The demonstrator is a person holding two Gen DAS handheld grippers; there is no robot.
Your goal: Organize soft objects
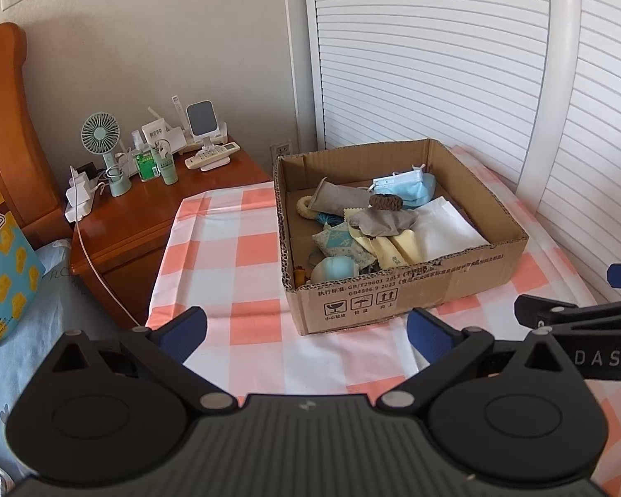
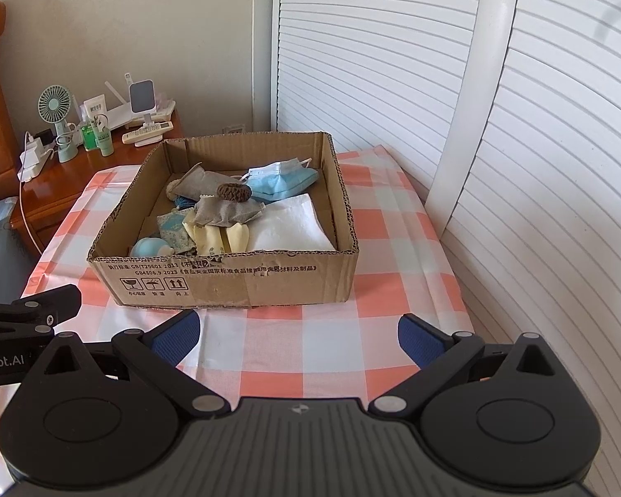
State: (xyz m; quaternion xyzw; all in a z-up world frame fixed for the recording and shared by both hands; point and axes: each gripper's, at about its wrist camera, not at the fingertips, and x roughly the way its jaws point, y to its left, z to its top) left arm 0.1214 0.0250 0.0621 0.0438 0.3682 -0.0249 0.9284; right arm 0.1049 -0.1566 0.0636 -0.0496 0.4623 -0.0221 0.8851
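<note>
A small table under an orange-and-white checked cloth stands against white louvred doors, with a wooden nightstand at ten o'clock carrying a mint desk fan, bottles and a remote. The open cardboard box sits at twelve o'clock on the cloth, holding a blue face mask, a brown scrunchie, grey cloths, a white folded sheet and what may be yellowish gloves. The left gripper and right gripper hover side by side short of the box, jaws spread wide, each holding nothing.
</note>
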